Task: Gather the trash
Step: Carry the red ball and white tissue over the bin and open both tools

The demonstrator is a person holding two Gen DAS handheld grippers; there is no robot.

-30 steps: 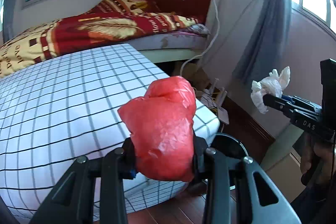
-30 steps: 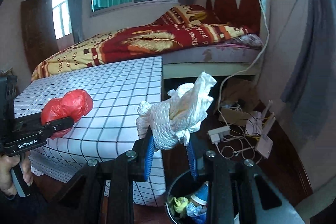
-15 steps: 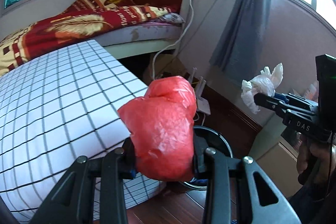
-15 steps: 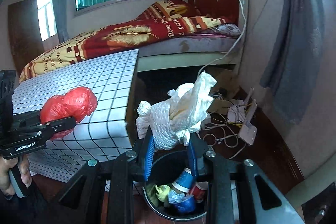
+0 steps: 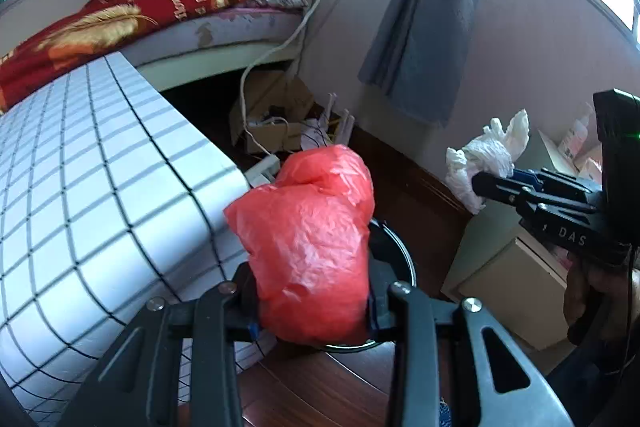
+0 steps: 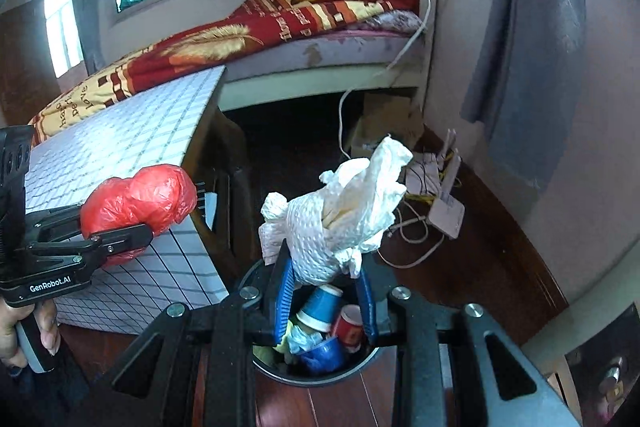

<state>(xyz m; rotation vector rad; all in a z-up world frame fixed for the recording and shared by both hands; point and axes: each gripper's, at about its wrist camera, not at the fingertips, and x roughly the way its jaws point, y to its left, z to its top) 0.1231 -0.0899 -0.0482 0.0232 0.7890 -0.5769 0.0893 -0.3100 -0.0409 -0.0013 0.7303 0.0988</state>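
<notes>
Two handheld grippers are shown above a round dark trash bin (image 6: pixel 320 367) on a wooden floor. A crumpled, glossy red plastic bag (image 5: pixel 308 247) is clamped between the narrowed fingers of the left gripper (image 5: pixel 312 307), bulging upward in a lumpy, heart-like mass. A wad of white, dimpled paper towel (image 6: pixel 340 219) is pinched between the blue-padded fingers of the right gripper (image 6: pixel 324 291), with a soft, torn tip pointing toward 1 o'clock. Directly beneath the towel, the bin is seen holding blue and red paper cups (image 6: pixel 320 307) and other scraps. In the right wrist view, the left gripper is held level at 9 o'clock by a hand (image 6: pixel 24 331), beside a table draped in white grid-patterned cloth (image 6: pixel 132 139). A bed with a red and gold patterned blanket (image 6: pixel 240 35) is seen at 11 o'clock.
</notes>
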